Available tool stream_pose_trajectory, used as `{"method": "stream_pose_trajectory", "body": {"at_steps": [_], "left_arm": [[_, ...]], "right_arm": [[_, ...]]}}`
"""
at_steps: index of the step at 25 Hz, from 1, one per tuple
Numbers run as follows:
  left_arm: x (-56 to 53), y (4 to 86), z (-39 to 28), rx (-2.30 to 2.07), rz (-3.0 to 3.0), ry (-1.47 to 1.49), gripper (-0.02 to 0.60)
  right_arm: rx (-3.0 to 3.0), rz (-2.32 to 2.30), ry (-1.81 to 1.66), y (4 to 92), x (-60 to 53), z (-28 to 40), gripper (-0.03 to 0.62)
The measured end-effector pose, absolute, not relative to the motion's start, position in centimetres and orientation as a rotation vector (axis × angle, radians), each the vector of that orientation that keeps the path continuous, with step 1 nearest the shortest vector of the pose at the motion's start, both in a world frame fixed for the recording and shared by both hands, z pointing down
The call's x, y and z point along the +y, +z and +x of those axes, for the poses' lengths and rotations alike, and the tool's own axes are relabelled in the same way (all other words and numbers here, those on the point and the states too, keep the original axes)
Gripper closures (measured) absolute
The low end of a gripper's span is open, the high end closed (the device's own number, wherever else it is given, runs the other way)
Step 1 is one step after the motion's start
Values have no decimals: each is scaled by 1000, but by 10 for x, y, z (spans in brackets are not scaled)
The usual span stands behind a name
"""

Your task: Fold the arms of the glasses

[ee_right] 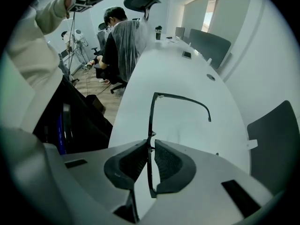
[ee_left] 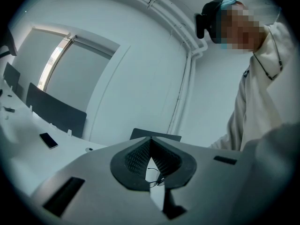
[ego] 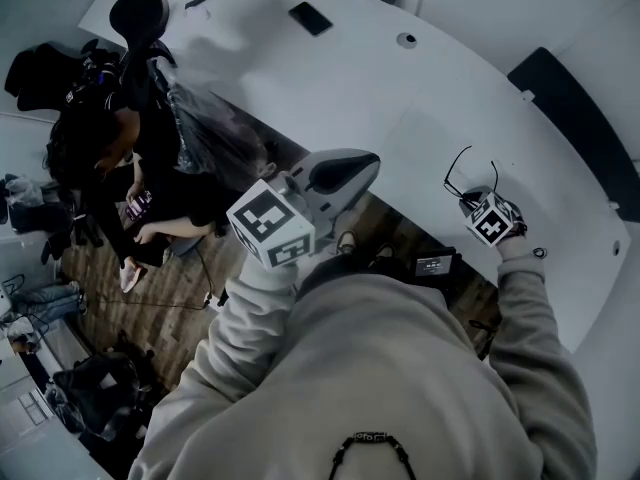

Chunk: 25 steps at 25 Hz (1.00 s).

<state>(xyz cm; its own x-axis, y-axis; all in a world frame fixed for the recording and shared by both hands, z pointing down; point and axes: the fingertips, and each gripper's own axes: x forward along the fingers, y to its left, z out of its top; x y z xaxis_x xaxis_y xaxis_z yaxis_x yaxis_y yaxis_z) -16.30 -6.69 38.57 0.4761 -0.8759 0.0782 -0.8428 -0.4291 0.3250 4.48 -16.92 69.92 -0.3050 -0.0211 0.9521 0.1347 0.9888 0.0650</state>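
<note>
In the head view, thin black-framed glasses (ego: 462,171) are held just above the white table (ego: 400,108) at the right. My right gripper (ego: 473,201) points steeply down at them. The right gripper view shows the glasses (ee_right: 151,121) edge-on between the pads, with that gripper (ee_right: 150,146) shut on the front frame. One arm (ee_right: 187,100) sticks out to the right, unfolded; the other arm is hidden. My left gripper (ego: 372,163) hovers level near my chest, off the table's near edge. In its own view the left gripper (ee_left: 150,142) is shut with nothing in it.
A dark phone (ego: 310,17) and a round grommet (ego: 406,40) lie far back on the table. Left of the table a person (ego: 120,138) sits in a chair with a headrest. A dark chair back (ego: 580,118) stands beyond the table's right end.
</note>
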Motion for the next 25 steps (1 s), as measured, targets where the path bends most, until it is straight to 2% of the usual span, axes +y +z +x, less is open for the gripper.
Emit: {"method": "stream_pose_trajectory", "body": {"at_steps": [10, 25], "left_arm": [[-69, 369, -156, -1400, 2482, -180, 575], [-87, 337, -126, -1209, 2577, -330, 575]], "right_arm": [[-1962, -32, -305, 610, -165, 22, 534], [-2050, 75, -287, 519, -124, 57, 534]]}}
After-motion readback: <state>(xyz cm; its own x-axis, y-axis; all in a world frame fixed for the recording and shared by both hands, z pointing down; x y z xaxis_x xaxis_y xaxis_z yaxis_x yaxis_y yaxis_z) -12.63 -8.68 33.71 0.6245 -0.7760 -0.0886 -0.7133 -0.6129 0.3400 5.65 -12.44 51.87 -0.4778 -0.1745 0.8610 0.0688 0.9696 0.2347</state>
